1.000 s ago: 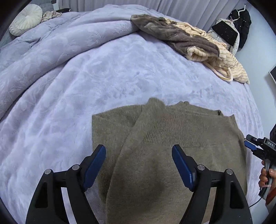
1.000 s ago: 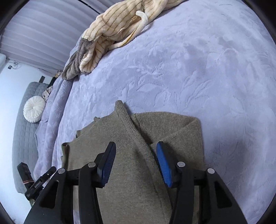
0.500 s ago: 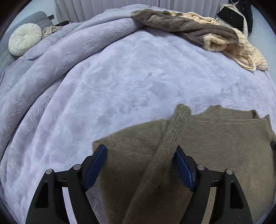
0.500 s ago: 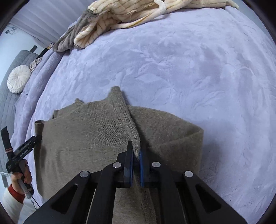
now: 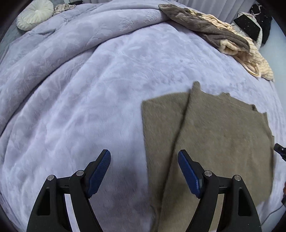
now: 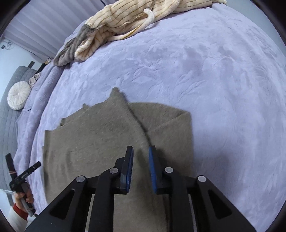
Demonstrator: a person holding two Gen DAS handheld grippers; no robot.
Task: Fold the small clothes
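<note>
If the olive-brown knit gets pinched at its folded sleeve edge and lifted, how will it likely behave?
The olive-brown knit lies flat with soft, layered folds, so it will probably droop and its layers could slide apart. Its fuzzy surface on the plush lavender blanket suggests it would drag rather than glide. The right tongs stand slightly apart over the sleeve edge.

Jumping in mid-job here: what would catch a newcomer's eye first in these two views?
The olive-brown sweater, lying flat and partly folded on the lavender blanket, right of centre. Next, the blue-padded left gripper, open above the sweater's left edge. At the far edge, a cream striped garment lies heaped with a grey one.
</note>
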